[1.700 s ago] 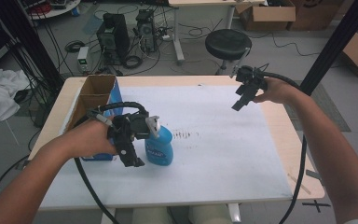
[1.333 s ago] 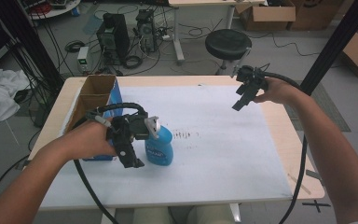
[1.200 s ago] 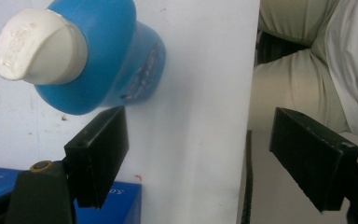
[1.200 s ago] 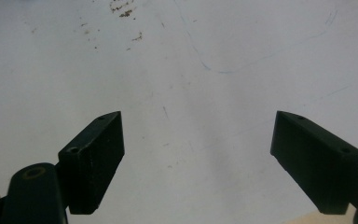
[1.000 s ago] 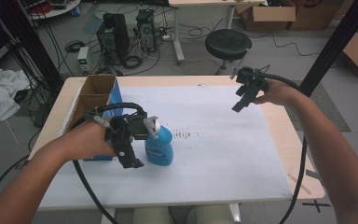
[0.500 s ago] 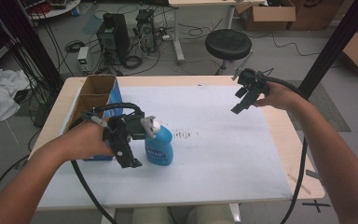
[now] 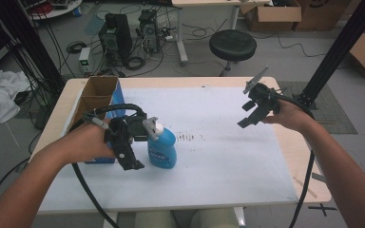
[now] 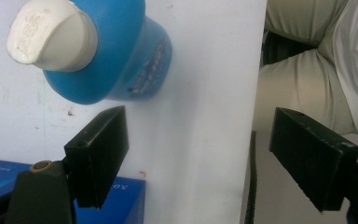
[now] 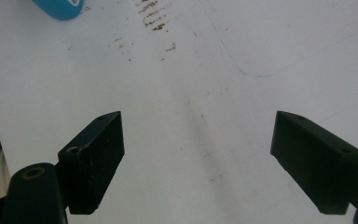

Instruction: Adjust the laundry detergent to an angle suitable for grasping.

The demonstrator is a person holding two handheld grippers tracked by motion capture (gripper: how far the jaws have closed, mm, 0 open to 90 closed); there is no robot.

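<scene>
A blue bottle (image 7: 162,150) with a white cap (image 8: 50,33) stands on the white table (image 7: 218,156), left of centre. My left gripper (image 7: 134,148) hovers just left of the bottle and is open. In the left gripper view the bottle (image 8: 121,56) lies beyond the left jaw, and my left gripper (image 8: 198,140) has nothing between its jaws. My right gripper (image 7: 248,115) is held above the table's right part, open and empty. In the right gripper view my right gripper (image 9: 198,161) looks down on bare table, with a corner of the bottle (image 9: 58,8) at the top left.
An open cardboard box with blue sides (image 7: 95,95) stands at the table's left edge, behind my left hand. Brown smudges (image 7: 190,137) mark the table's middle. The near table edge (image 8: 256,93) runs close to my left gripper. A stool (image 7: 232,45) and cables are on the floor beyond.
My left gripper has drawn back a little to the left, away from the bottle, which stays in place. The right gripper has drifted only slightly.
</scene>
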